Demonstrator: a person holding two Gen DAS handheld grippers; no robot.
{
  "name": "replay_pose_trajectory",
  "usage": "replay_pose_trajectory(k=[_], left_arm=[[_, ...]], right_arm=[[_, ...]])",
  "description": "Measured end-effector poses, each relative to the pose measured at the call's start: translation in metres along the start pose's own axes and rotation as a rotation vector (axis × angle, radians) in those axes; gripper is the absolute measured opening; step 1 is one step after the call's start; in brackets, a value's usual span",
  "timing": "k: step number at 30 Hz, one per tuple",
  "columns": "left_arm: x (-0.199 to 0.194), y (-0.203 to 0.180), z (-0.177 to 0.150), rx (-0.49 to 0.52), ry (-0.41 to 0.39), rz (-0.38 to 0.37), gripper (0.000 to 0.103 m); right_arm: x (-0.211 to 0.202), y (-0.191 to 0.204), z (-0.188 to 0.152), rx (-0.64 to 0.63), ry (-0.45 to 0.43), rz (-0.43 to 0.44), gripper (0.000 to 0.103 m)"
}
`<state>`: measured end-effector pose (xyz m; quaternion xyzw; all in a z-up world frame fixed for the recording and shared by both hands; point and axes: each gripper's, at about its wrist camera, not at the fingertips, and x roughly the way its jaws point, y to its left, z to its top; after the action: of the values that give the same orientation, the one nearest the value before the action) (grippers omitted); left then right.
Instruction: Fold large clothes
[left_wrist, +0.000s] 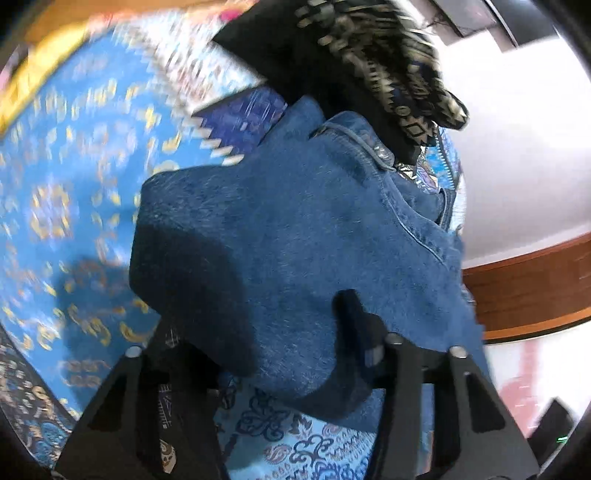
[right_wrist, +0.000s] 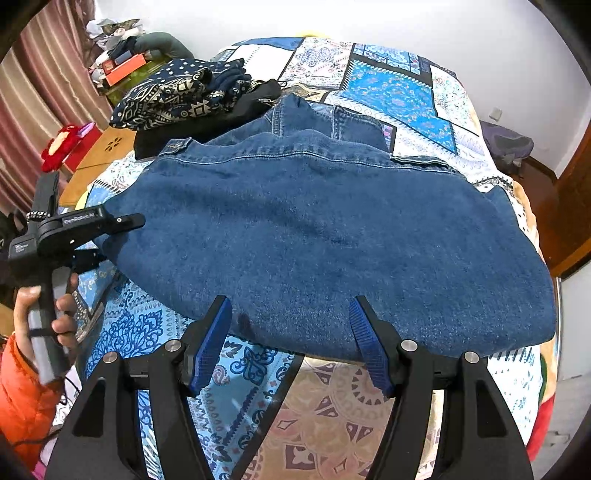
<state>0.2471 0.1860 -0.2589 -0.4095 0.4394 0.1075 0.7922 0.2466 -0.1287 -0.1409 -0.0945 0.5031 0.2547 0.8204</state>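
Item: denim garment (right_wrist: 325, 236), spread on the patterned bedspread (right_wrist: 399, 85); looks heavy, thick, limp, likely grippy. Best taken at hems or seams. My right gripper (right_wrist: 291, 343) gapes wide, empty, over the near hem. My left gripper (left_wrist: 255, 354) is cloth-draped; closure unclear. Folded pile (right_wrist: 177, 96) beyond.

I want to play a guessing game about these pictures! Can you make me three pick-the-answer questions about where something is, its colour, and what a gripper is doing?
1. Where does the denim jacket lie?
A) on the patterned bedspread
B) on a chair
C) on the floor

2. What colour are the right gripper pads?
A) red
B) blue
C) yellow

3. How is the right gripper?
A) shut on the jacket
B) open, holding nothing
C) out of view

Answers:
1 A: the bedspread shows all around the jacket.
2 B: both pads are blue.
3 B: its fingers stand apart at the jacket's near edge.
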Motion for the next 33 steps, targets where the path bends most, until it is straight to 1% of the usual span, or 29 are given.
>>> replay_pose_trajectory(k=[1,2,3,4,9,13,15,16,17,19,20,22,24,26,27,30,32,33], left_arm=[[-0.006,-0.015,-0.002,0.070,-0.045,0.050,0.026],[-0.013,-0.028,-0.004,0.133,-0.085,0.089,0.020],[-0.018,-0.037,-0.004,0.172,-0.115,0.100,0.019],[-0.029,-0.046,-0.006,0.202,-0.154,0.091,0.017],[-0.074,-0.068,0.000,0.237,-0.234,0.019,0.015],[-0.131,-0.080,-0.005,0.297,-0.352,-0.009,0.014],[-0.158,-0.082,-0.009,0.317,-0.408,-0.015,0.014],[-0.169,-0.084,-0.011,0.333,-0.437,-0.007,0.014],[-0.173,-0.086,-0.010,0.343,-0.458,0.003,0.014],[-0.187,-0.091,-0.011,0.380,-0.517,0.049,0.014],[-0.188,-0.092,-0.011,0.390,-0.530,0.062,0.014],[-0.187,-0.094,-0.011,0.409,-0.544,0.086,0.014],[-0.177,-0.096,-0.011,0.423,-0.520,0.096,0.014],[-0.167,-0.099,-0.015,0.438,-0.490,0.105,0.014],[-0.162,-0.102,-0.018,0.450,-0.482,0.111,0.014],[-0.162,-0.113,-0.027,0.489,-0.493,0.113,0.014],[-0.162,-0.123,-0.029,0.511,-0.489,0.094,0.014],[-0.160,-0.131,-0.031,0.528,-0.486,0.084,0.014]], right_arm=[[0.000,0.001,0.000,0.000,0.002,0.000,0.062],[-0.001,0.001,0.001,-0.001,0.002,0.001,0.062],[-0.001,0.002,0.001,-0.003,0.001,0.001,0.062],[-0.002,0.003,0.002,-0.006,0.000,0.001,0.062],[-0.008,0.012,0.016,-0.027,-0.016,0.005,0.062],[-0.012,0.031,0.036,-0.078,-0.042,0.029,0.062],[-0.010,0.046,0.044,-0.104,-0.046,0.056,0.063],[-0.007,0.053,0.046,-0.111,-0.042,0.082,0.063],[-0.003,0.060,0.047,-0.113,-0.033,0.114,0.063],[0.011,0.076,0.046,-0.111,0.004,0.184,0.064],[0.022,0.088,0.043,-0.111,0.033,0.225,0.064],[0.042,0.104,0.036,-0.113,0.080,0.264,0.064],[0.067,0.118,0.027,-0.089,0.116,0.270,0.064],[0.081,0.119,0.023,-0.062,0.140,0.277,0.064],[0.085,0.117,0.022,-0.063,0.148,0.286,0.064],[0.078,0.104,0.023,-0.060,0.168,0.340,0.064],[0.065,0.083,0.024,-0.019,0.160,0.362,0.064],[0.059,0.073,0.025,-0.002,0.144,0.359,0.064]])
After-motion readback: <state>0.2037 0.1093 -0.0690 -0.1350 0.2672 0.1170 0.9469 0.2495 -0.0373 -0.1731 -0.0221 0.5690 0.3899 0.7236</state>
